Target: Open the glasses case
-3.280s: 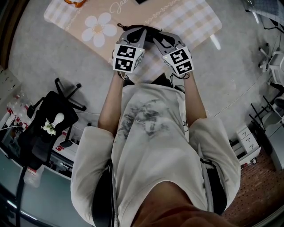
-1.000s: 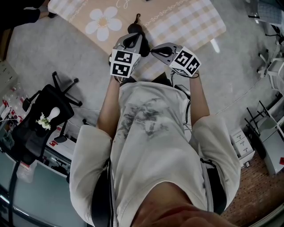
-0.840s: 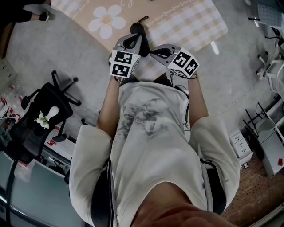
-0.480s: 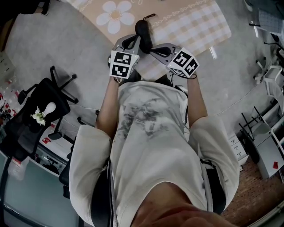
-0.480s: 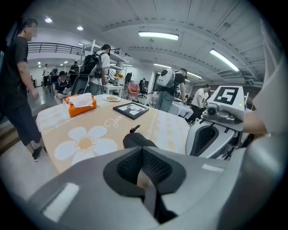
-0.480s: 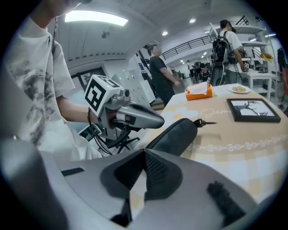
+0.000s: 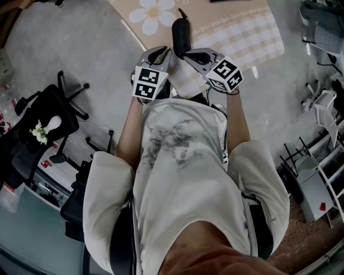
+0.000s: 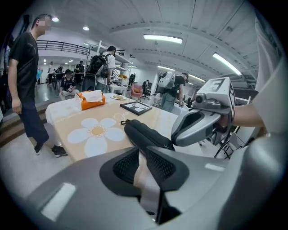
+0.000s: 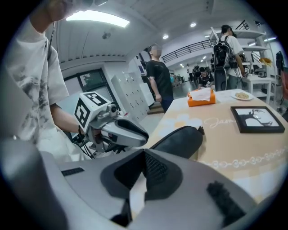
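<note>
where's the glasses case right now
In the head view the glasses case lies top centre on the checked cloth, just right of the white flower print, close to the cloth's near edge.

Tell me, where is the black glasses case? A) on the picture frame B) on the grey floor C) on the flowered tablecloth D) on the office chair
C: the glasses case lies on the tablecloth, right beside its printed daisy.
</note>
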Demonstrator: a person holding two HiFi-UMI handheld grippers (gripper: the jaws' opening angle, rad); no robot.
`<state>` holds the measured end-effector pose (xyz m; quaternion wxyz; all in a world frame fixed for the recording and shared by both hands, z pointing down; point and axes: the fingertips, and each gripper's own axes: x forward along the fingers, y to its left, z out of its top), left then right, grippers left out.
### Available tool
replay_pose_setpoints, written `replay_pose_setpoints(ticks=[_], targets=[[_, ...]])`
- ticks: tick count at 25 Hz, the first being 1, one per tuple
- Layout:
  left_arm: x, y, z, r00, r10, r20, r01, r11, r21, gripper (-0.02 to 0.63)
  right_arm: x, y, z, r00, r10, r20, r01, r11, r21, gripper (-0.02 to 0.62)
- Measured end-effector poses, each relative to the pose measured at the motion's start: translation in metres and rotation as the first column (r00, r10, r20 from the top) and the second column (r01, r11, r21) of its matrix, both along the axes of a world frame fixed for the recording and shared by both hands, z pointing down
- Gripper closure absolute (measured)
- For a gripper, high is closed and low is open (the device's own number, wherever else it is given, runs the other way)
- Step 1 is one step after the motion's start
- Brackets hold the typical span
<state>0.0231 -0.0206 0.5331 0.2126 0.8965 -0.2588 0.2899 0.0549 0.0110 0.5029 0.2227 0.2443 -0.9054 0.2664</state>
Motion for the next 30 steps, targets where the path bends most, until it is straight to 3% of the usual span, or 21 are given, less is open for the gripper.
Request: replay_pose_setpoints(ticks=[5, 11, 15, 20, 24, 30], targets=[[0.002, 0.009, 0.000, 0.999, 0.035, -0.015, -0.035, 0.999, -0.010, 0.475, -0.004, -0.013, -0.005, 1.000, 0.013, 0.014, -0.013, 1.000, 0.012, 0.578], [0.032, 0.005, 0.001, 0.999, 0.053, -0.005, -0.053, 0.999, -0.014, 0.411, 0.018, -0.037, -0.015, 0.998, 0.029, 0.048, -0.030, 0.999, 0.013, 0.578], [0.010, 0.016, 0.009, 0.999, 0.048, -0.003, -0.048, 0.999, -0.025, 0.372, -0.014, -0.036, -0.016, 0.998, 0.028, 0.062, -0.029, 0.999, 0.016, 0.578], [0.066, -0.007, 0.006, 0.999, 0.035, -0.008, -0.035, 0.999, -0.020, 0.310, 0.026, -0.060, -0.025, 0.995, 0.032, 0.099, -0.033, 0.999, 0.002, 0.578], [0.031, 0.004, 0.014, 1.000, 0.000, -0.023, -0.001, 1.000, -0.010, 0.290, -0.015, -0.047, -0.020, 0.994, 0.037, 0.107, -0.037, 0.999, 0.001, 0.578], [0.021, -0.007, 0.018, 0.996, -0.091, -0.015, 0.091, 0.996, 0.003, 0.267, -0.023, -0.046, -0.022, 0.989, 0.055, 0.134, -0.054, 0.998, -0.008, 0.578]])
